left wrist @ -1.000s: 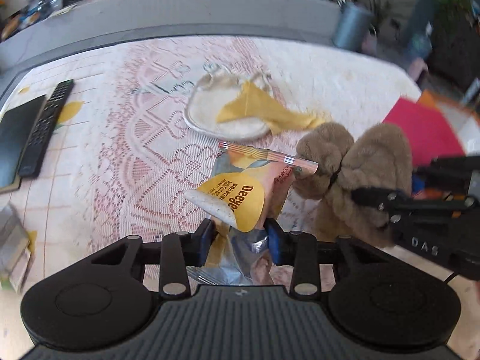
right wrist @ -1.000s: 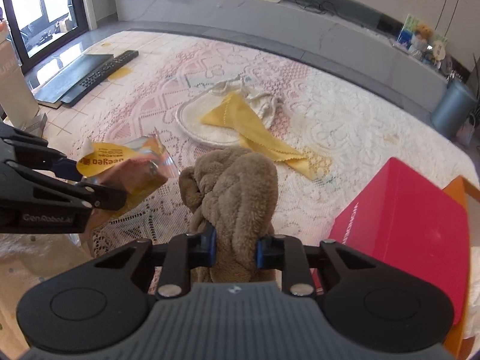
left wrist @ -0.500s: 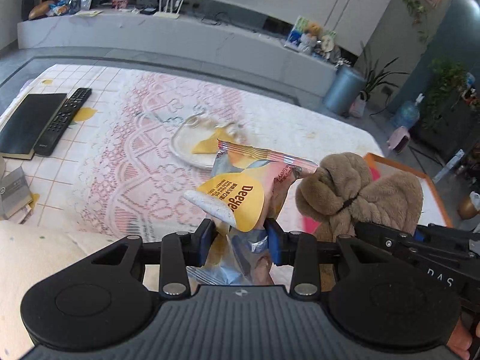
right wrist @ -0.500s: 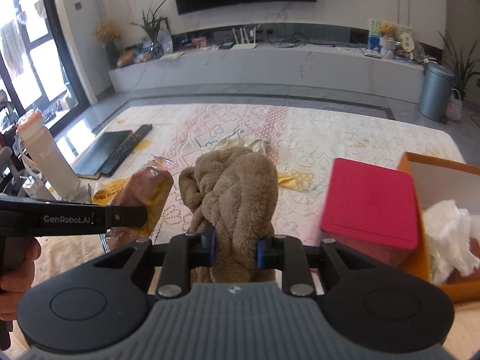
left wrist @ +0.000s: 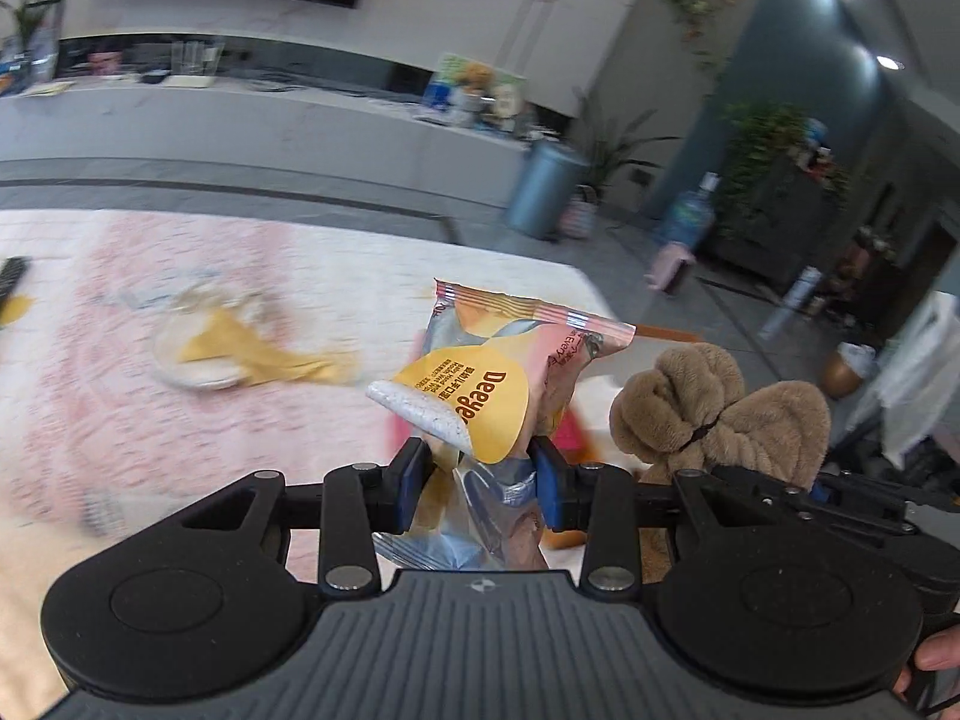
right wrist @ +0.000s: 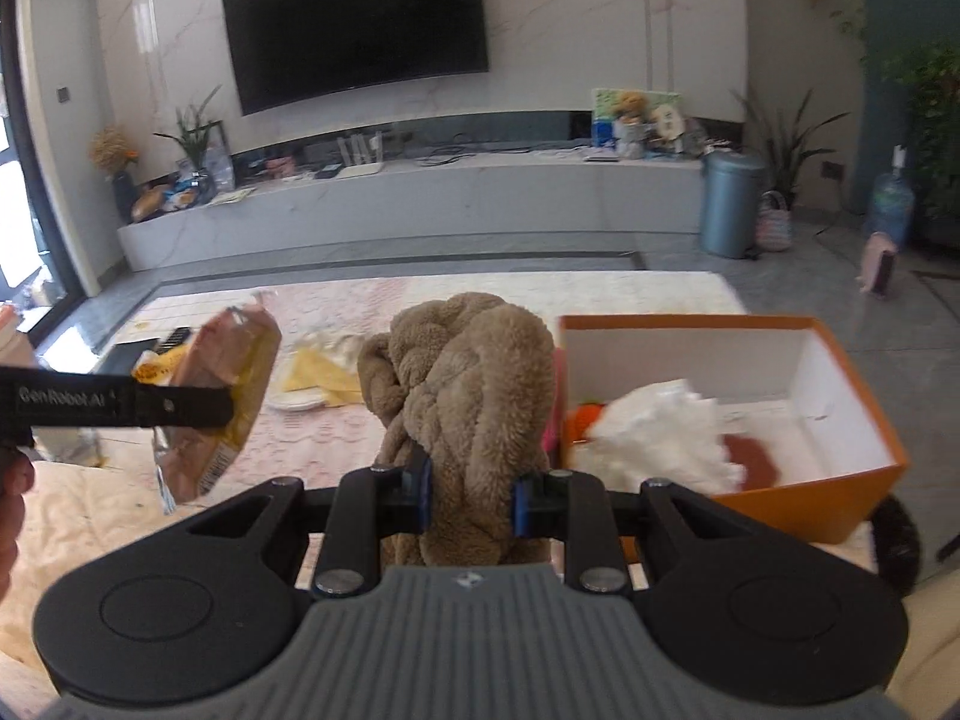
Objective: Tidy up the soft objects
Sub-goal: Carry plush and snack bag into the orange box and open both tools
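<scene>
My left gripper [left wrist: 477, 474] is shut on a yellow and pink snack packet [left wrist: 498, 372] and holds it in the air; the packet also shows at the left of the right wrist view [right wrist: 222, 396]. My right gripper [right wrist: 471, 492] is shut on a brown plush toy [right wrist: 468, 390], also held up; the toy shows at the right of the left wrist view [left wrist: 714, 408]. An orange box [right wrist: 840, 480] with white inside stands to the right, holding white soft stuff [right wrist: 660, 432] and an orange item.
A white plate with a yellow cloth [left wrist: 240, 348] lies on the pink lace tablecloth [left wrist: 120, 408]. A remote [left wrist: 9, 276] lies at the far left. A TV wall, a long low counter and a grey bin [right wrist: 729, 204] stand behind.
Both grippers have risen and tilted up with their loads. The views swung right; the open orange box came into view beside the plush toy, and the plate and cloth fell farther away.
</scene>
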`<state>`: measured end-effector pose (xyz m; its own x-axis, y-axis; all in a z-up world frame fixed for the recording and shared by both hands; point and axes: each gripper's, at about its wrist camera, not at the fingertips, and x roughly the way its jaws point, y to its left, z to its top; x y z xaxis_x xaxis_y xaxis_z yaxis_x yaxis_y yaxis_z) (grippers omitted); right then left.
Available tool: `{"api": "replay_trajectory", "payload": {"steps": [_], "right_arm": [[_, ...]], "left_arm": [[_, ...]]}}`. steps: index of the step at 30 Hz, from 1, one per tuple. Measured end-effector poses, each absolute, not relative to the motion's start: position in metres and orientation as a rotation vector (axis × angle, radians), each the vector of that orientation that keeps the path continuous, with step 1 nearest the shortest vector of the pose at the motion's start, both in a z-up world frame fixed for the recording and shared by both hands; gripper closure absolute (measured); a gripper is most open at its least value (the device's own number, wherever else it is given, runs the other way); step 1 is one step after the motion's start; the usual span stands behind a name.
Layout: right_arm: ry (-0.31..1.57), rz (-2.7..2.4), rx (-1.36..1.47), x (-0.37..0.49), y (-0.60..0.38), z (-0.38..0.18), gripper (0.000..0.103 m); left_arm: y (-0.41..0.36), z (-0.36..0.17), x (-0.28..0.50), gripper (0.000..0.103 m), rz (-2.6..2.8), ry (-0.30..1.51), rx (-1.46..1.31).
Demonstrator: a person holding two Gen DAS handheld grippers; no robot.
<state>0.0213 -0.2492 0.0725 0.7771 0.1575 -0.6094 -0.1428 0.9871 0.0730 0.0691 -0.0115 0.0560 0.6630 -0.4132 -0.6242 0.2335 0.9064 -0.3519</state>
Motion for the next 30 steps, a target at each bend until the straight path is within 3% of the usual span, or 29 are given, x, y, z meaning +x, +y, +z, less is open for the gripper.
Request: {"api": "replay_trajectory", "payload": {"steps": [15,30], "right_arm": [[0.715,-0.057,-0.135,0.089,-0.375,0.082,0.080],[0.923,-0.050,-0.233,0.208,-0.447,0.023,0.080]], "left_arm": [[-0.162,0.044,0.155,0.060,-0.597,0.840,-0.299],[-0.254,-0.039,0.259,0.060,-0.556,1.045,-0.335]]}}
